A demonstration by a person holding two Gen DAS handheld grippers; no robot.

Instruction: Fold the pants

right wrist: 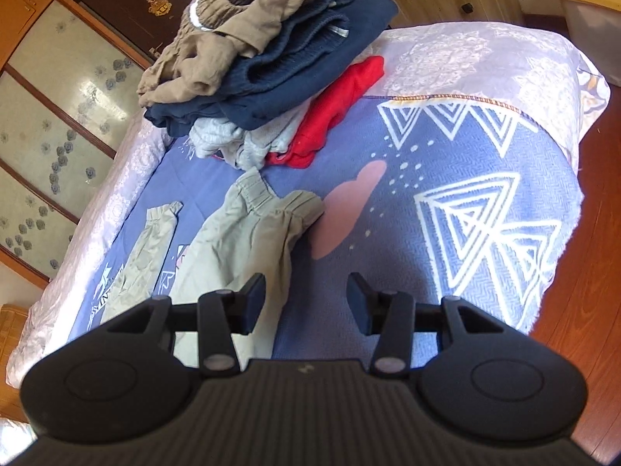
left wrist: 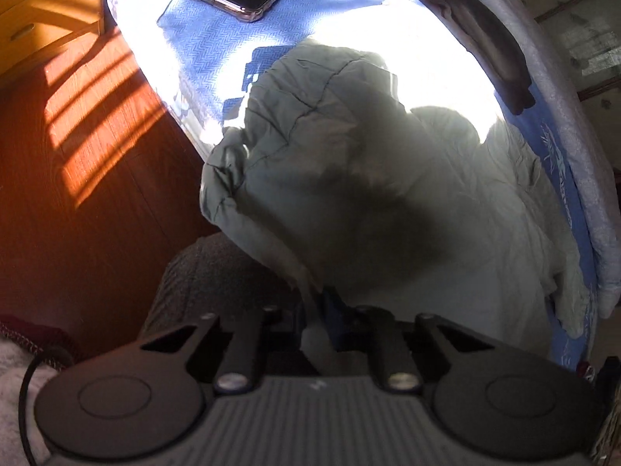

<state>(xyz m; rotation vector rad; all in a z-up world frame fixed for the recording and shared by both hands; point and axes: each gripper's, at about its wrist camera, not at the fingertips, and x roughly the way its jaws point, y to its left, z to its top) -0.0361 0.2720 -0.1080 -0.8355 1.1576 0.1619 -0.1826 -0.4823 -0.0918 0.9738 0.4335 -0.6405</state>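
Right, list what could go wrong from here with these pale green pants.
1. The left tongs pinch only a thin edge of the pale green pants; a pull may slip it free.
2. The pants overhang the bed edge toward the wooden floor and could slide off.
3. The right tongs hang open, holding nothing, so the cuffs lie uncontrolled and the fold may come out crooked.
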